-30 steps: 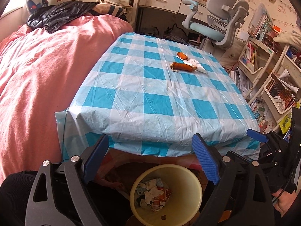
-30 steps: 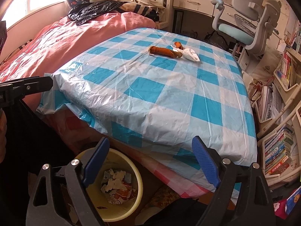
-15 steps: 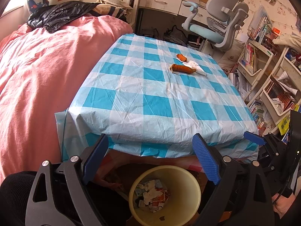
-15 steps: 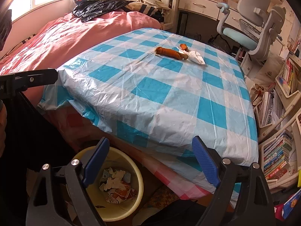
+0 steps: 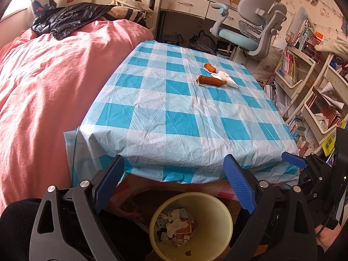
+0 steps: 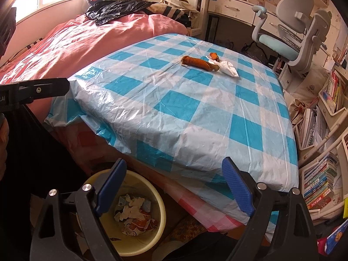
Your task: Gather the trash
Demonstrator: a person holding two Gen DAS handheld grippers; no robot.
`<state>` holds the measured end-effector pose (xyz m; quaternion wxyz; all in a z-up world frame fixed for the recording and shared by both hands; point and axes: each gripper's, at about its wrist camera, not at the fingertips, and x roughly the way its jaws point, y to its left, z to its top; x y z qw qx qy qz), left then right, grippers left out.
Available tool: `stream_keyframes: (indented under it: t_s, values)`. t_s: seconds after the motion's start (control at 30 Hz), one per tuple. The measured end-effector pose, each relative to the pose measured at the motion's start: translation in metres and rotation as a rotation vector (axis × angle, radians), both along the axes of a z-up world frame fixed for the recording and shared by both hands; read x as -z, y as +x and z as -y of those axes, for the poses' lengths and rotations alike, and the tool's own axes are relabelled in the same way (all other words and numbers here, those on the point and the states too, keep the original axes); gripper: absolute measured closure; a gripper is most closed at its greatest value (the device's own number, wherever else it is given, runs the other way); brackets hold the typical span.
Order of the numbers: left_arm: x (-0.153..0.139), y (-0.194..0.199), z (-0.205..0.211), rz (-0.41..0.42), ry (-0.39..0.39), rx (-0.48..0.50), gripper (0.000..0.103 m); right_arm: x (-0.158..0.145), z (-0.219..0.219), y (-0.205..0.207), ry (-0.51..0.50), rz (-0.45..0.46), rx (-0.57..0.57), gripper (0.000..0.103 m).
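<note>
On the blue-and-white checked tablecloth lie a long orange-brown scrap, a small orange piece and a crumpled white tissue, all toward the far side. The right wrist view shows the same long scrap, small piece and tissue. A yellow bin with paper scraps stands on the floor under the near table edge. My left gripper hangs open above the bin, holding nothing. My right gripper is open and empty, with the bin below to its left.
A bed with a pink cover runs along the table's left side, with a black jacket at its far end. A grey office chair and a desk stand behind the table. Crowded bookshelves line the right.
</note>
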<state>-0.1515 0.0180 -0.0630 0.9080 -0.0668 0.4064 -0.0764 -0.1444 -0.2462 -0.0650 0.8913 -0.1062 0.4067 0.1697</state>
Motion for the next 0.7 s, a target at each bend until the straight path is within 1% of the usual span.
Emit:
stream_keyframes:
  t_s: [0.7]
  values:
    - [-0.0006,-0.0008,0.0036,0.005,0.011,0.005,0.013,0.0015,-0.0045,-0.0017,-0.014,0.001,-0.013,0.017]
